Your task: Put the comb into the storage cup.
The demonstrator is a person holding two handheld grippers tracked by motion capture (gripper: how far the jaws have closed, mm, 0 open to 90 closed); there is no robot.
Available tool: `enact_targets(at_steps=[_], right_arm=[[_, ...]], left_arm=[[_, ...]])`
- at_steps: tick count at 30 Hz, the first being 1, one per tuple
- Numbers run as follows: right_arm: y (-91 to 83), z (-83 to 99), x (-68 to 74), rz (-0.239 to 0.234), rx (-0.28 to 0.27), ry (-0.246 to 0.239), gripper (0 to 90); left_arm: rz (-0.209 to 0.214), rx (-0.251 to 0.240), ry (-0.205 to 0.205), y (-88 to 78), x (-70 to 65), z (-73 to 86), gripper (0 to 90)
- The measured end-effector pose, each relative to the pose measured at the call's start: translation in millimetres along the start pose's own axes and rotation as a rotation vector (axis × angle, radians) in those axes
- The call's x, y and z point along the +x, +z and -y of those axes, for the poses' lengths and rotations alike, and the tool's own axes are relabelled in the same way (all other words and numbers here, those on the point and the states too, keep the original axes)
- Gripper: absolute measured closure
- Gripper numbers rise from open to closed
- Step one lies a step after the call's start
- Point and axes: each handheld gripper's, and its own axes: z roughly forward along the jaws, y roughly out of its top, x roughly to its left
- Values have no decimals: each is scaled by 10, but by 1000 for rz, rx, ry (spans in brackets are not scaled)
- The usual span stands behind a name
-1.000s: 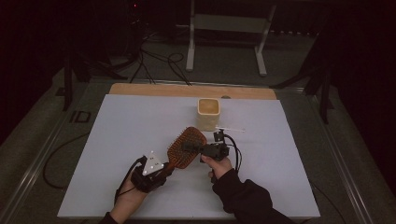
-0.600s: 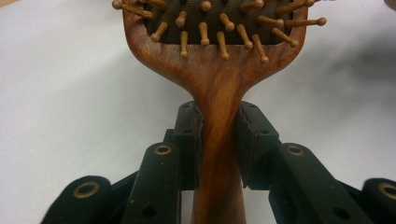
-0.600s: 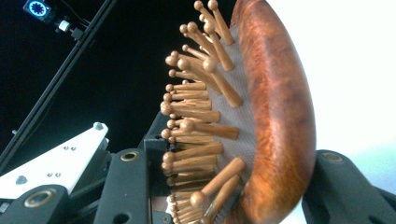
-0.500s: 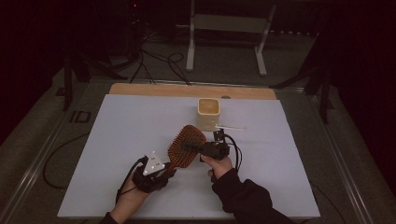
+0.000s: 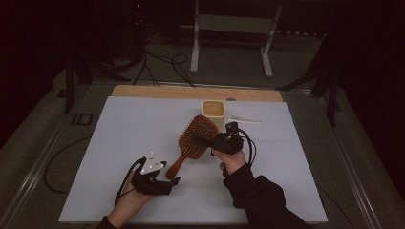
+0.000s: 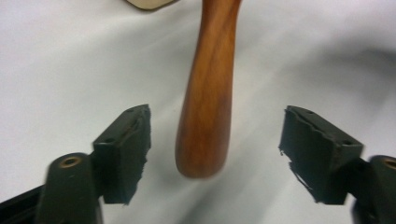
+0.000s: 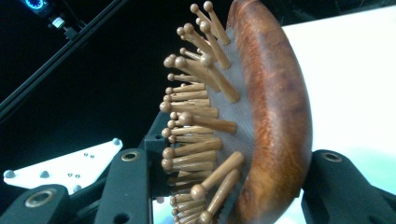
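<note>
Brush: your right tool (image 5: pixel 203 140) is clamped on the head of the wooden hairbrush (image 5: pixel 193 143), one jaw on the bristle side, the other on the rounded back. Brush slants across mid-desk, head toward the far side, handle toward you.
Right gripper view: hairbrush head (image 7: pixel 261 112) stands on edge betw. the jaws, wooden pins w/ ball tips pointing left in that view.
Left tool: your left tool (image 5: pixel 172 183) sits w/ jaws wide apart, gripping nothing. Handle end of the brush lies just beyond its tips.
Left gripper view: handle (image 6: pixel 208 88) runs up the middle, its rounded end betw. the two pads (image 6: pixel 128 149), touching neither; gap on both sides.
Hands: left hand (image 5: pixel 129 200) at the near desk edge; right hand (image 5: pixel 231 160) in a dark sleeve.
Other items: cream square cup (image 5: pixel 213 110) just beyond the brush head; thin white strip (image 5: pixel 244 119) to its right.
Writing: none readable; left tool carries a grey three-cornered plate (image 5: pixel 152 162) w/ small dots only.
Desk: white sheet (image 5: pixel 119 138) over a wooden top, bare strip of wood along the far edge.
Room: dark; cables on the floor beyond, white metal frame (image 5: pixel 231 28) behind.
</note>
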Motion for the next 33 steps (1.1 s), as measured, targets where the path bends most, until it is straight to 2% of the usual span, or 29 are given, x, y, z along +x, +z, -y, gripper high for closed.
enact_targets(at_steps=[3, 4, 5, 6, 7, 9, 12, 15, 19, 22, 28, 33], right_arm=[[-29, -51, 20, 3, -8, -11, 521], [-37, -67, 27, 9, -14, -18, 522], [-44, -86, 35, 9, -16, -23, 521], [-53, -107, 42, 9, -18, -28, 521], [-62, -128, 47, 10, -23, -31, 521], [-84, -175, 62, 9, -28, -44, 521], [-121, -257, 97, 12, -37, -71, 521], [-161, -345, 132, 17, -51, -84, 521], [-199, -454, 168, 35, -60, -117, 521], [-221, -521, 184, 43, -64, -130, 521], [-272, -655, 215, 74, -78, -153, 521], [-344, -794, 225, 90, -112, -173, 520]], left_arm=[[15, -14, -17, -16, 27, 10, 130], [44, -16, -10, -22, 40, 15, 92], [45, -20, -10, -30, 44, 17, 44], [34, -28, -10, -44, 48, 21, 38], [49, -33, -3, -56, 56, 26, 37], [41, -47, 5, -86, 63, 40, 2], [34, -55, 9, -129, 99, 70, 0], [51, -63, -15, -159, 163, 129, 0], [37, -69, -31, -203, 220, 204, 0], [25, -81, -25, -257, 247, 247, 0], [4, -107, -47, -352, 326, 365, 0], [-18, -118, -58, -399, 389, 467, 0]])
